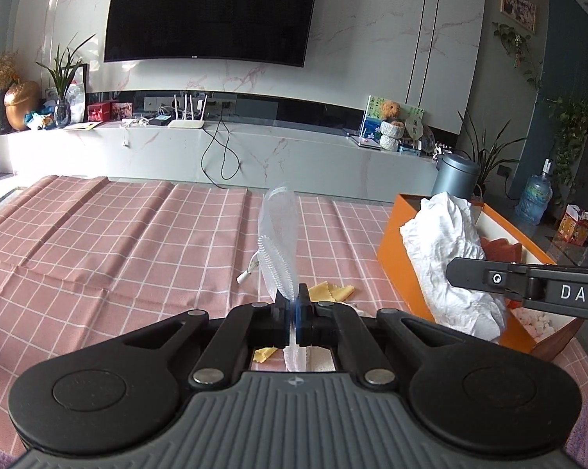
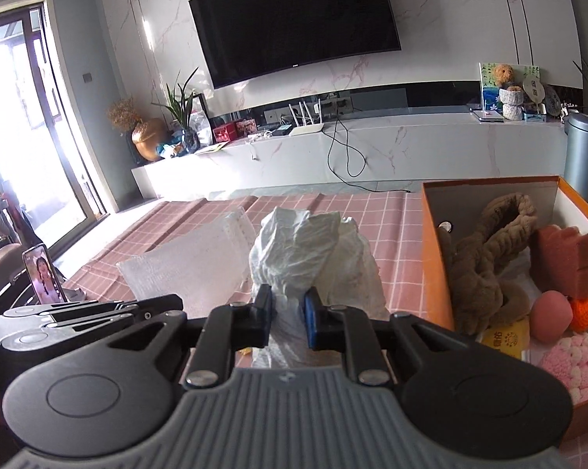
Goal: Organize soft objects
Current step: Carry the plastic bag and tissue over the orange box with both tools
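Observation:
My left gripper [image 1: 293, 300] is shut on a white mesh cloth [image 1: 279, 234] and holds it upright above the pink checked tablecloth [image 1: 118, 242]; the cloth also shows in the right wrist view [image 2: 192, 262]. My right gripper [image 2: 288, 306] is shut on a crumpled white tissue cloth [image 2: 313, 258], held just left of the orange box [image 2: 434, 258]. In the left wrist view the tissue cloth [image 1: 446, 250] hangs over the orange box's [image 1: 395, 258] near wall. The box holds a brown knitted item [image 2: 485, 265], a sponge [image 2: 565, 260], a pink puff [image 2: 551, 314] and a pink-white knit [image 2: 575, 363].
A yellow cloth [image 1: 329, 292] and a white cable end [image 1: 247, 273] lie on the tablecloth under my left gripper. A phone on a stand [image 2: 45, 275] is at the left. A TV console [image 1: 215, 148] and a grey bin [image 1: 456, 176] stand beyond the table.

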The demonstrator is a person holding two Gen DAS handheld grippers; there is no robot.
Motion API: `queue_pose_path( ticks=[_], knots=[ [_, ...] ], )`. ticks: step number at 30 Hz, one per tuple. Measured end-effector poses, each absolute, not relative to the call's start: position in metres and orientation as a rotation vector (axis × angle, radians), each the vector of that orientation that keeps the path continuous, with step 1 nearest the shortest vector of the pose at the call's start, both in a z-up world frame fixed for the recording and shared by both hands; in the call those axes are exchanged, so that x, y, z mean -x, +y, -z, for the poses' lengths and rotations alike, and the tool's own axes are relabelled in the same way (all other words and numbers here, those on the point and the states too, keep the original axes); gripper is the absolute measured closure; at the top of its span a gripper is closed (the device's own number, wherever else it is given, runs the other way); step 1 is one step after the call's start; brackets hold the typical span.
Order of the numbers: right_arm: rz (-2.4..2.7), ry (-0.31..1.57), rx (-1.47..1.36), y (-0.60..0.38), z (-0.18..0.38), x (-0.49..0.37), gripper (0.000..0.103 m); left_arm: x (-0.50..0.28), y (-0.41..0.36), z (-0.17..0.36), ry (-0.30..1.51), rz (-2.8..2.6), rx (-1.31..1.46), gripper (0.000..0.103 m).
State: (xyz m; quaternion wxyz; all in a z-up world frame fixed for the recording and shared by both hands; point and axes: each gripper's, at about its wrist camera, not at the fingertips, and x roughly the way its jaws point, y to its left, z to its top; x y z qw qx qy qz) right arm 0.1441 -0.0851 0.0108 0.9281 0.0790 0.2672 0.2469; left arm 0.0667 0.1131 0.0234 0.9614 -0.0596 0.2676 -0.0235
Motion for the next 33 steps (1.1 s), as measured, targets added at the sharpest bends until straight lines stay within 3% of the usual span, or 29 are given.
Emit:
queue_pose_path(
  ticks=[22, 33],
  knots=[
    [-0.364, 0.48, -0.254, -0.226, -0.059, -0.134, 0.088, -0.089, 0.011, -0.083, 0.437, 0.354, 0.062, 0.101],
    [-0.31, 0.63, -0.171, -0.262, -0.035, -0.177, 0.088, -0.136, -0.064, -0.046, 0.578, 0.525, -0.006, 0.101]
  ],
)
